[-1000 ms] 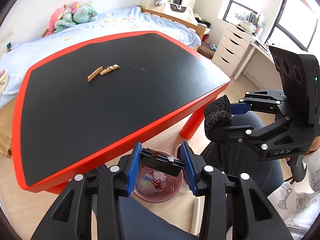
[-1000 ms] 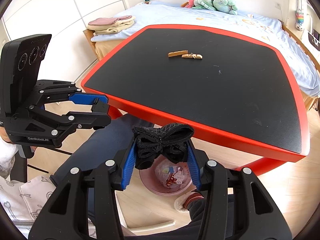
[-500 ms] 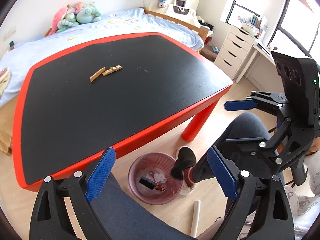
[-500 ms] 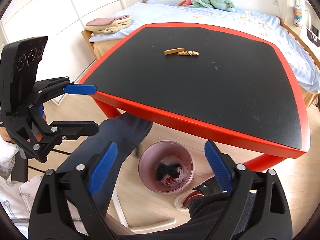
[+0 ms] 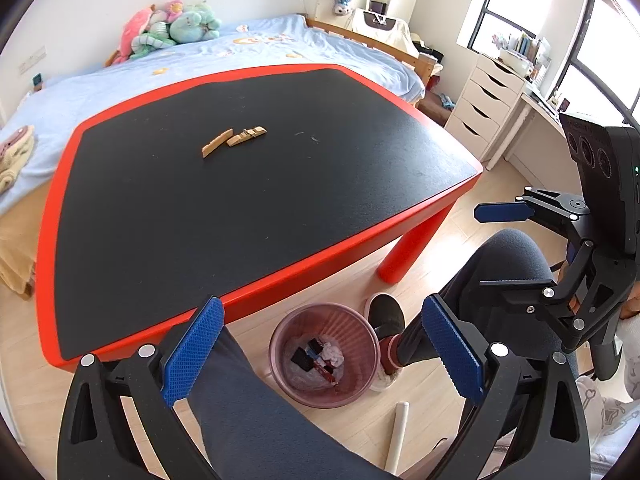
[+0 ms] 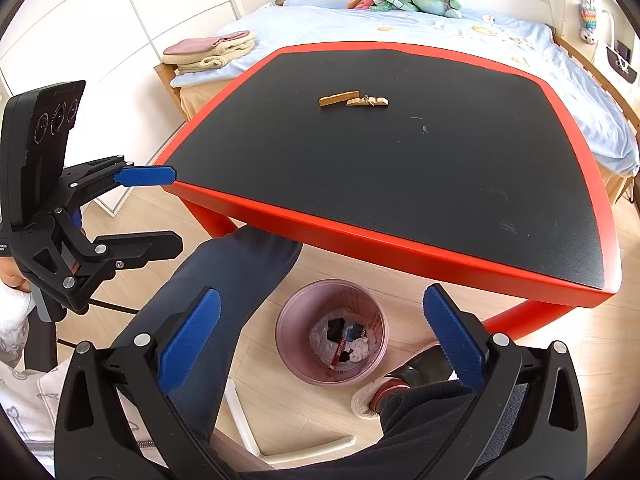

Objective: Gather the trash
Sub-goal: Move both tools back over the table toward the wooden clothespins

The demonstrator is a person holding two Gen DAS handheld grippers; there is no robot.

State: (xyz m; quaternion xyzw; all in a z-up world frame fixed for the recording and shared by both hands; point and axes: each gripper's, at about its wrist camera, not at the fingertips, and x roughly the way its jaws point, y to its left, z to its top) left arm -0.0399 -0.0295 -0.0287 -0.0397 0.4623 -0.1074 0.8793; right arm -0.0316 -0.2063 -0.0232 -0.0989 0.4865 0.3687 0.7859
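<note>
A pink waste bin (image 5: pixel 280 344) stands on the floor below the table's near edge; it also shows in the right wrist view (image 6: pixel 288 320). It holds a black clip, a dark cloth and wrappers. My left gripper (image 5: pixel 324 356) is open and empty above the bin. My right gripper (image 6: pixel 320 340) is open and empty above it too. Broken wooden clothespin pieces (image 5: pixel 232 142) lie on the black table top, also in the right wrist view (image 6: pixel 352 100).
The red-edged black table (image 5: pixel 360 236) fills the middle. The person's legs and slippered foot (image 5: pixel 384 312) are beside the bin. A bed with plush toys (image 5: pixel 172 28) lies behind. White drawers (image 5: pixel 484 104) stand at the right. A white chair rail (image 5: pixel 398 436) lies on the floor.
One second ago the left gripper held a black clip and the right held a dark cloth. Both opened and the items fell into the bin. Both grippers rose slightly.
</note>
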